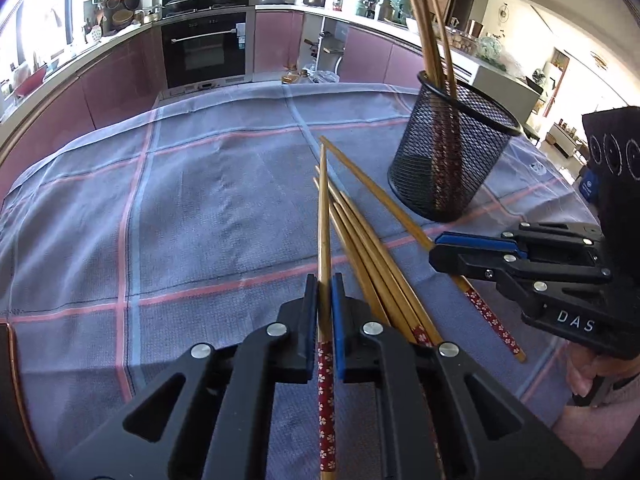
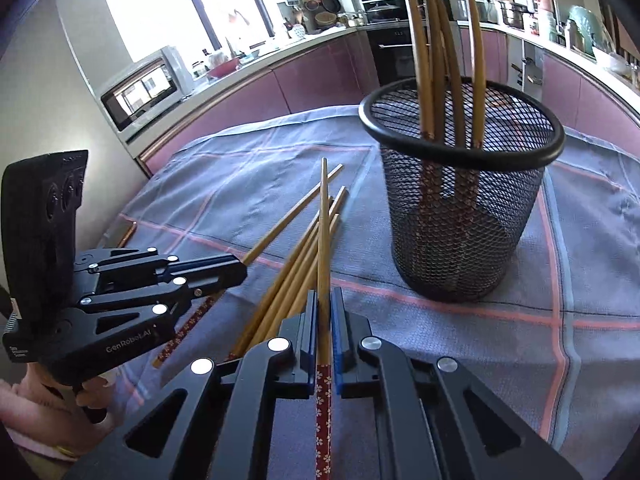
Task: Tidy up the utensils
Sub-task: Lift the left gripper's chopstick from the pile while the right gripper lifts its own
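Mesh cup point(image 2: 460, 208): we count several chopsticks point(image 2: 436, 60) stored. Loose chopsticks point(image 1: 360, 240) remain on tabletop point(image 1: 180, 200). Left tool point(image 1: 325, 320) and right tool point(image 2: 325, 332) each pinch one chopstick.

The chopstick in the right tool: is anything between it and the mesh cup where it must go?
Nothing visible blocks the way. The right tool holds one chopstick, and only bare cloth lies between it and the cup. Several chopsticks already stand inside, but much of the opening looks free.
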The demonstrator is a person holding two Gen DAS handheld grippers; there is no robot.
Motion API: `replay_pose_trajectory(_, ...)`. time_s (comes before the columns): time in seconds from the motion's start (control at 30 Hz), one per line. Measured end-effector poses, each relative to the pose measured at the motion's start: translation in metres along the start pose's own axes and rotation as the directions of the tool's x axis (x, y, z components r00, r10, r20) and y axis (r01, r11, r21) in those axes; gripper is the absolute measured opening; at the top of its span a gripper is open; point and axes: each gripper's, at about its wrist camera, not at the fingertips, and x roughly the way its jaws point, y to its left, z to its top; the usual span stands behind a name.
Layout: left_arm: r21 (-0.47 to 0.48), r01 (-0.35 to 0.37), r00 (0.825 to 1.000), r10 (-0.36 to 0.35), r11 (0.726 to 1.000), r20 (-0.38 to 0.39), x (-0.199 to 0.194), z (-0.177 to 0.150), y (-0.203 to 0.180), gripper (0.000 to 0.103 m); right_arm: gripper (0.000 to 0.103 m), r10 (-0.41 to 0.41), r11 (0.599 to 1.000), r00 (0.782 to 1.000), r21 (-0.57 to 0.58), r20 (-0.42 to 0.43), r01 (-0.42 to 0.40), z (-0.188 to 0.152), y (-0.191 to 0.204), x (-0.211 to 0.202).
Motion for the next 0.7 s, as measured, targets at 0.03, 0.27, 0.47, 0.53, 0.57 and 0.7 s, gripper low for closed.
replay_pose_trajectory(0.03,0.005,0.006,1.0,-0.006,1.0,-0.004,0.0,-0.002,-0.001,0.008,0.006,0.005,1.0,1.0,-0.012,-0.009,-0.005,0.0,0.002,0.001)
replay_pose_trajectory(0.27,0.026,0.032,0.999,-0.031,0.999,-0.04,0.008,-0.007,-0.003,0.008,0.007,0.0,0.999,0.997,-0.046,-0.074,-0.003,-0.002,0.008,0.013)
replay_pose_trajectory(0.47,0.026,0.046,0.998,-0.045,0.999,-0.046,0.016,0.001,-0.001,0.012,0.008,-0.008,0.999,0.997,-0.042,-0.074,0.005,0.002,0.006,0.019)
replay_pose_trajectory(0.53,0.025,0.048,0.998,-0.046,0.999,-0.049,0.018,0.004,0.0,0.012,0.008,-0.003,0.999,0.997,-0.039,-0.073,0.0,0.004,0.004,0.021)
replay_pose_trajectory(0.57,0.024,0.047,0.998,-0.046,0.999,-0.049,0.02,0.005,0.0,0.012,0.007,0.001,0.999,0.997,-0.035,-0.073,-0.004,0.004,0.003,0.021)
replay_pose_trajectory(0.7,0.003,0.028,0.998,-0.028,1.0,-0.051,0.023,0.011,0.0,0.009,0.006,0.001,1.0,0.998,-0.028,-0.061,-0.003,0.004,0.0,0.018)
